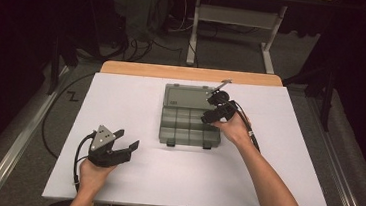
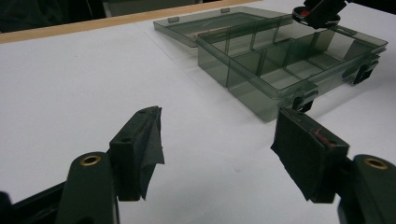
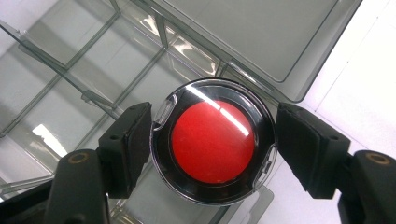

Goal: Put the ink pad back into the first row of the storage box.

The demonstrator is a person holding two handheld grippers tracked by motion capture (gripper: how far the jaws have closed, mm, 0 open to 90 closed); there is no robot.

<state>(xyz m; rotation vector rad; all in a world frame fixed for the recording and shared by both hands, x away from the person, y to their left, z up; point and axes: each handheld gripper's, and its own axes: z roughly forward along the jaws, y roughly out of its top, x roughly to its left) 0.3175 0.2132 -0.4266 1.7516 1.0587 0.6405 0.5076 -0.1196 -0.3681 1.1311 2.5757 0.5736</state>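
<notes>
The right gripper's (image 3: 212, 140) fingers (image 3: 128, 144) clamp a round red disc (image 3: 212, 142) in a clear case, over the open organizer box's (image 1: 189, 126) compartments at its right edge. The left gripper (image 2: 217, 149) holds its fingers wide, bare, above the white tabletop (image 1: 165, 171), well apart from the box.

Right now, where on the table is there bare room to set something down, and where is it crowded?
Bare white table lies left of the open organizer box, between it and the left gripper; another wide patch runs along the near edge between the forearms. It is crowded at the box's right rear corner, where the right gripper holds the round red case.
</notes>
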